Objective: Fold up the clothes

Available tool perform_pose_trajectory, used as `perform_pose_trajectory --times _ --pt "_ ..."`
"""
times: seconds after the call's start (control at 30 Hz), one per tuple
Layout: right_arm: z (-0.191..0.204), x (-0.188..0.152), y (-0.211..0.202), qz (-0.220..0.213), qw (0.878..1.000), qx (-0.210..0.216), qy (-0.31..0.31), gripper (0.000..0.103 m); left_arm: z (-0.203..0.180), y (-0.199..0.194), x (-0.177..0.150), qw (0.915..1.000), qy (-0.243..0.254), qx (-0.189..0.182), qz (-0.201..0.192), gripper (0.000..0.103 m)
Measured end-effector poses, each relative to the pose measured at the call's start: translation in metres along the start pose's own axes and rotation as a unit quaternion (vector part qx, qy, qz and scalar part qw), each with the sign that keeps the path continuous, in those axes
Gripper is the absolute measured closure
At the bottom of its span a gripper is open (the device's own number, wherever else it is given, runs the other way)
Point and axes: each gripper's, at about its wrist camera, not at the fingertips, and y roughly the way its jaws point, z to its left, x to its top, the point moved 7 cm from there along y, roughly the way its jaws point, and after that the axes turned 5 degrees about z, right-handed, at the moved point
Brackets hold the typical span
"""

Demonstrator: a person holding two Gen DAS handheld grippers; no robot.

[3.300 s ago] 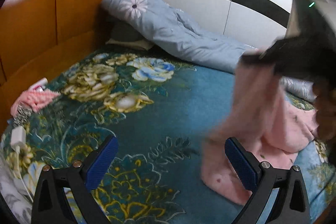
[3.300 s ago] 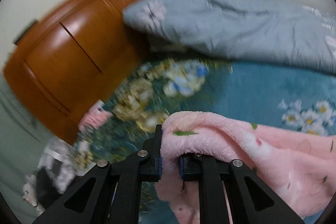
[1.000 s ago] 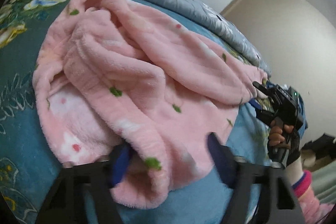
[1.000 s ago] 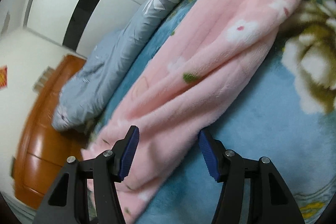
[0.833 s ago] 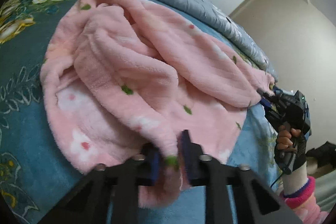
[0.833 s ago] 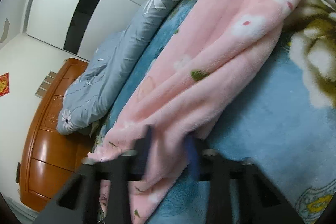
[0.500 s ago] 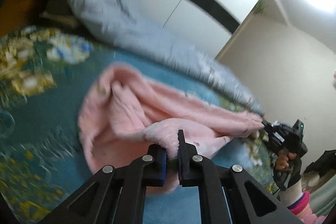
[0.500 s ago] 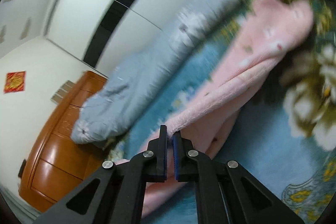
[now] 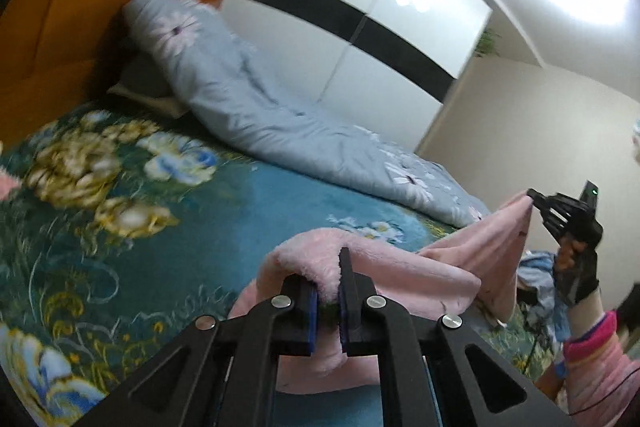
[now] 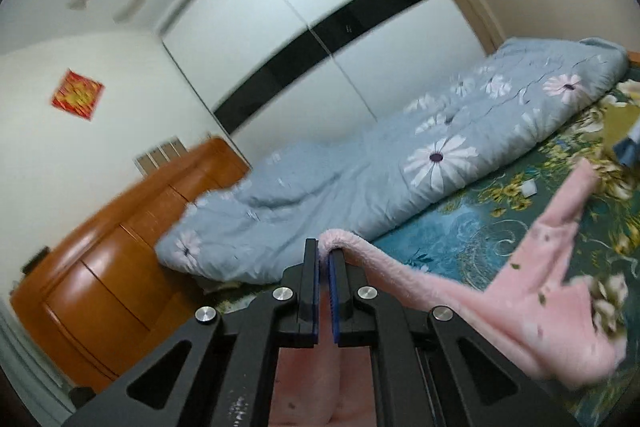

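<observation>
A fluffy pink garment (image 9: 404,279) with small flower prints hangs lifted over the bed between both grippers. My left gripper (image 9: 329,301) is shut on a thick fold of its edge. In the left wrist view the right gripper (image 9: 536,197) shows at the far right, held by a gloved hand (image 9: 576,267), with a corner of the garment pinched at its tips. In the right wrist view my right gripper (image 10: 324,277) is shut on a thin pink edge, and the pink garment (image 10: 532,291) trails down to the right over the bedspread.
The bed has a teal floral bedspread (image 9: 132,227). A light blue quilt (image 9: 256,119) with daisy prints lies rolled along the far side, by a white wardrobe (image 10: 320,39) with a black band. An orange wooden headboard (image 10: 112,267) stands at one end.
Both grippers shut on edges of the pink garment, then rose, lifting it off the bed. Both views swung up from the bedspread toward the wardrobe and quilt.
</observation>
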Motion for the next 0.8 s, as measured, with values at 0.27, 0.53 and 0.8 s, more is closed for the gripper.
perform_pose_trajectory --times 0.27,0.53,0.8 --pt "0.056 0.081 0.097 -0.033 0.998 -0.006 -0.057 0.099 0.017 -0.008 0.017 0.9979 -0.003 0.056 -0.033 0.095" --pt "0.019 -0.006 0.214 0.171 0.981 -0.055 -0.075 0.09 0.033 0.016 -0.001 0.9954 -0.019 0.093 0.009 0.095" --pt "-0.055 -0.054 0.149 0.188 0.978 -0.062 -0.072 0.052 0.041 0.026 -0.009 0.9949 -0.048 0.087 0.014 0.095"
